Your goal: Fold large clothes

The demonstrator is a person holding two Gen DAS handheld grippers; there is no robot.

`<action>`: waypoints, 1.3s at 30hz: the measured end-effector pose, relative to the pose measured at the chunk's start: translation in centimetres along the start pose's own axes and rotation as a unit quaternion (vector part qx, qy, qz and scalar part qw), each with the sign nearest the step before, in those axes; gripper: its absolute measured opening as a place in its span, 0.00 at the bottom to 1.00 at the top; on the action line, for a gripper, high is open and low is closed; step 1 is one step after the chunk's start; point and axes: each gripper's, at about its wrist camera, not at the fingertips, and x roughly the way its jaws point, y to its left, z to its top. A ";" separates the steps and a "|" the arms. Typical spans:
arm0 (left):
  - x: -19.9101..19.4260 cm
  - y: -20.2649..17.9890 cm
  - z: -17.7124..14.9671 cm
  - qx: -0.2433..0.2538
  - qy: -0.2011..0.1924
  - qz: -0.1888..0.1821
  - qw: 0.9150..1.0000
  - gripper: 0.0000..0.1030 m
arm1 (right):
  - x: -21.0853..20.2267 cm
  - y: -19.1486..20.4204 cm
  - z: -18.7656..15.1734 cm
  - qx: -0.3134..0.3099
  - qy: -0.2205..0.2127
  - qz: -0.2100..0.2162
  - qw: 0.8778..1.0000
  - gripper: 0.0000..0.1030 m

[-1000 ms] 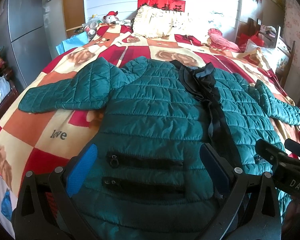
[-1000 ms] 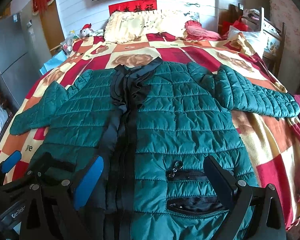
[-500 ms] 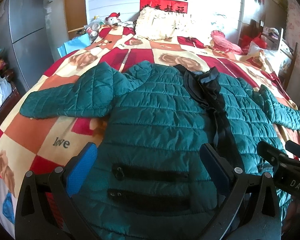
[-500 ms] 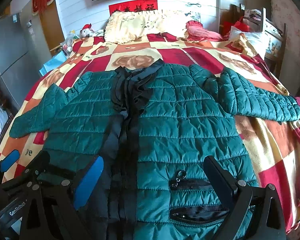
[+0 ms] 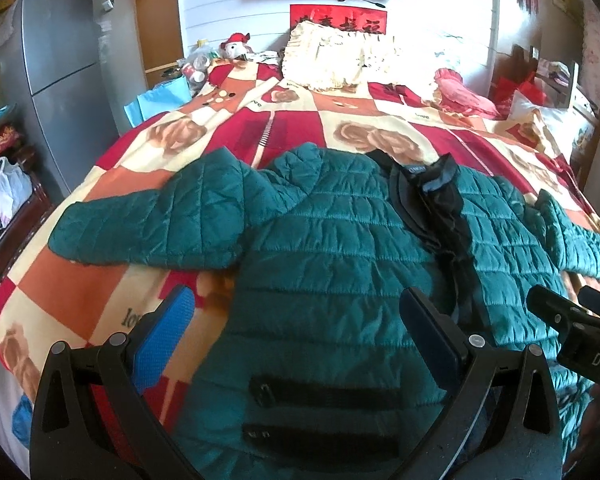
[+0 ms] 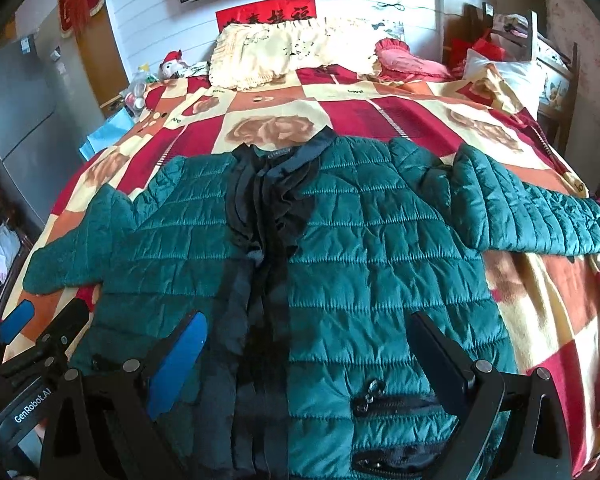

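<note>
A green quilted jacket (image 5: 340, 264) with a black front placket lies spread face up on the bed, sleeves out to both sides; it also shows in the right wrist view (image 6: 372, 264). My left gripper (image 5: 296, 320) is open and empty above the jacket's lower left part, near its black pocket zips (image 5: 324, 394). My right gripper (image 6: 308, 340) is open and empty above the jacket's lower right part, near the placket (image 6: 260, 264). The left sleeve (image 5: 148, 224) and right sleeve (image 6: 532, 208) lie flat on the blanket.
The bed carries a red, orange and cream chequered blanket (image 5: 292, 128) with cream pillows (image 5: 332, 60) at the head. A grey fridge (image 5: 60, 68) stands left of the bed. A chair and clutter (image 6: 540, 60) stand at the right.
Both grippers have lifted and drawn back slightly, so the jacket sits lower in both views. The jacket itself has not moved.
</note>
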 end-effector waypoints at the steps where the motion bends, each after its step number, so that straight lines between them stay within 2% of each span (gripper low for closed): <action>1: 0.1 0.2 0.3 -0.003 0.000 0.000 1.000 1.00 | 0.1 0.0 0.2 0.000 0.000 -0.001 1.000 0.97; 14: 2.1 0.2 2.0 -0.009 0.006 -0.006 1.000 1.00 | 2.1 -0.2 2.2 0.014 0.002 -0.007 1.000 0.97; 39: 5.6 -0.5 1.7 -0.014 0.036 -0.013 0.999 1.00 | 5.8 -0.8 2.5 0.014 0.029 -0.007 0.999 0.97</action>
